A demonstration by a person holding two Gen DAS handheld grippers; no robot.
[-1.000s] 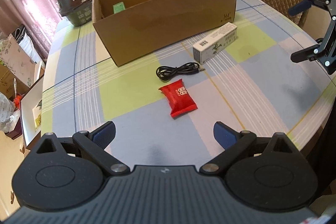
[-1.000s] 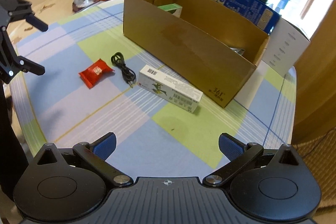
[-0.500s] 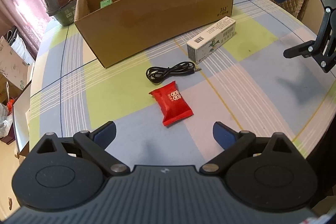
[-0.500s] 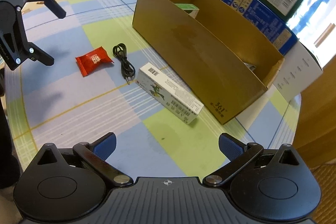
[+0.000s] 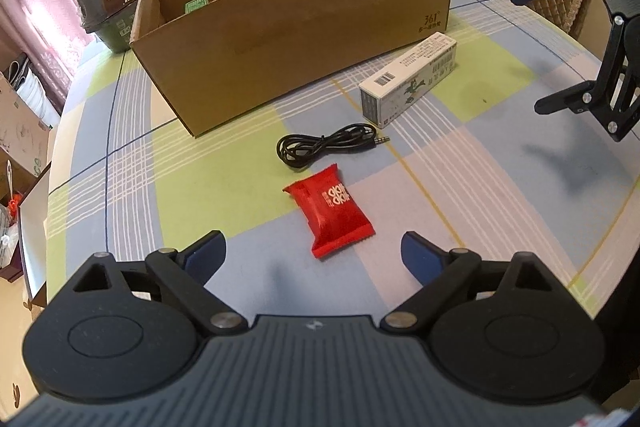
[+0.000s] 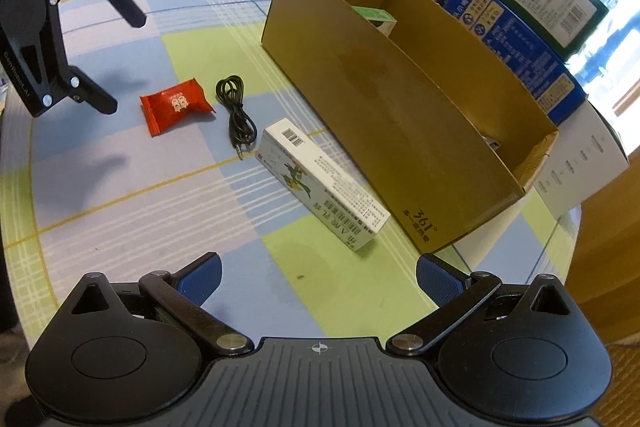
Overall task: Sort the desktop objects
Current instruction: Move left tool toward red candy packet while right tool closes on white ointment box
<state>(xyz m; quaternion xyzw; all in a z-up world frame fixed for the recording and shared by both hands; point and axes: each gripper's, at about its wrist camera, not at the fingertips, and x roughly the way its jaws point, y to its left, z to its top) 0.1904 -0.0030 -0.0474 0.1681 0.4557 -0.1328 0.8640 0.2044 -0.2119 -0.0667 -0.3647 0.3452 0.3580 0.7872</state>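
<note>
A round table (image 5: 500, 163) with a checked cloth holds three loose things and an open cardboard box (image 5: 296, 27) at the far side.

From the left wrist view, the left hand-held gripper (image 5: 313, 253) hangs just above the table with its fingers spread wide and nothing between them. A red packet (image 5: 330, 211) lies directly ahead of it, very near, almost centred between the fingertips. The packet's long axis runs away from the gripper and slightly to the left, so the fingers already stand on either side of its narrow width. Beyond the packet lies a coiled black cable (image 5: 324, 147), its plug pointing right. Beyond that, to the right, a white carton (image 5: 408, 81) lies flat, just beside the box's front wall.

From the right wrist view, the right hand-held gripper (image 6: 318, 277) is also spread wide and holds nothing. The white carton (image 6: 324, 183) lies ahead of it, near, with its long axis running diagonally from near right to far left. The fingers would likely need a turn to close across its short side. The cable (image 6: 236, 111) and red packet (image 6: 174, 105) lie farther off to the left, near the left hand-held gripper (image 6: 120, 55), which shows there open.

Judging by position, the left hand is nearer the packet and the right hand nearer the carton. The box (image 6: 404, 99) already holds a small green-topped carton (image 6: 374, 17); the rest of its contents cannot be made out.
</note>
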